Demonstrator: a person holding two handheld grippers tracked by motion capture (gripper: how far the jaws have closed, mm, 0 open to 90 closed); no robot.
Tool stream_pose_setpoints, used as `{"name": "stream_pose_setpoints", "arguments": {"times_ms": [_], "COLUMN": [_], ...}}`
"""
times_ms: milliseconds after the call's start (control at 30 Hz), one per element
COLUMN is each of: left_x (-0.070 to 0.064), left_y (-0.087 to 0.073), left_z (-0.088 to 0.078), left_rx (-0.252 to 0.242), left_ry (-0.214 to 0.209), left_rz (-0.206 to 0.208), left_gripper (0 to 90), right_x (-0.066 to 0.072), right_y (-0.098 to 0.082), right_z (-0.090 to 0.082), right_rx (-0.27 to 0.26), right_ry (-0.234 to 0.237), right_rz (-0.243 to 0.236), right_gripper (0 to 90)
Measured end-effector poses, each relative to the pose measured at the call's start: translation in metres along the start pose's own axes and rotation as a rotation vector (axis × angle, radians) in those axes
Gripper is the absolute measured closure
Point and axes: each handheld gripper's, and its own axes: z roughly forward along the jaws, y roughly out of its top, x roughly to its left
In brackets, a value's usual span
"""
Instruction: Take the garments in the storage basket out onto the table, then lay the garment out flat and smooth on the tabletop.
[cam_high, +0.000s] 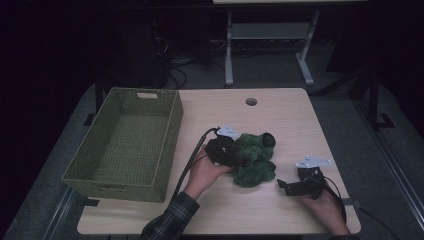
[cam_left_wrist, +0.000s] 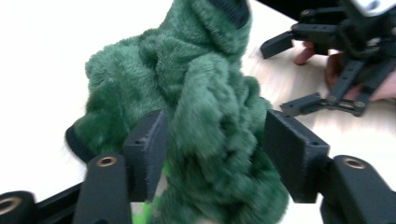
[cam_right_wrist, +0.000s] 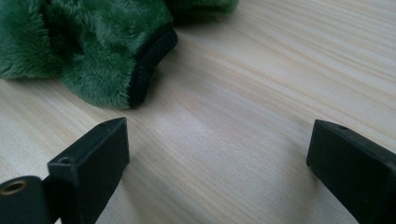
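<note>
Your left gripper (cam_left_wrist: 210, 154) stands with jaws apart, astride the fluffy green plush garment (cam_high: 254, 159) at table centre. Closing on loose pile risks slippage before the green woven basket (cam_high: 128, 142) at left. Your right gripper (cam_right_wrist: 219, 163) rests wide, holding nothing.

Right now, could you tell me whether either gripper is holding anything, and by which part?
Nothing is gripped: the left gripper straddles the green plush garment with open jaws; the right gripper is open.
</note>
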Motion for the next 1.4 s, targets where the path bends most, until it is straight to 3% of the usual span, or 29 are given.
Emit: {"name": "stream_pose_setpoints", "arguments": {"times_ms": [100, 267, 400, 633, 833, 900, 1133, 1400], "left_x": [-0.01, -0.022, -0.037, -0.053, -0.053, -0.049, -0.043, -0.039], "left_y": [-0.002, -0.008, -0.015, -0.022, -0.03, -0.033, -0.038, -0.041], "left_z": [-0.013, -0.016, -0.006, 0.013, 0.03, 0.038, 0.049, 0.062], "left_rx": [-0.031, -0.041, -0.028, -0.006, 0.021, 0.033, 0.044, 0.072], "left_ry": [-0.015, -0.032, -0.059, -0.069, -0.075, -0.044, -0.023, 0.002], "left_rz": [0.021, 0.024, 0.028, 0.041, 0.03, 0.033, 0.05, 0.059], "left_gripper": [40.2, 44.7, 48.9, 49.9, 45.8, 43.7, 38.6, 39.5], "right_x": [0.0, 0.0, 0.0, 0.0, 0.0, 0.0, 0.0, 0.0], "right_y": [0.0, 0.0, 0.0, 0.0, 0.0, 0.0, 0.0, 0.0], "right_z": [0.0, 0.0, 0.0, 0.0, 0.0, 0.0, 0.0, 0.0], "right_rx": [0.0, 0.0, 0.0, 0.0, 0.0, 0.001, 0.001, 0.001], "right_ry": [0.0, 0.001, 0.001, 0.001, 0.0, 0.0, 0.0, 0.001], "right_rz": [0.0, 0.001, 0.0, 0.001, 0.0, 0.0, 0.0, 0.0], "right_gripper": [5.4, 5.4, 5.4, 5.4, 5.4, 5.4, 5.4, 5.4]}}
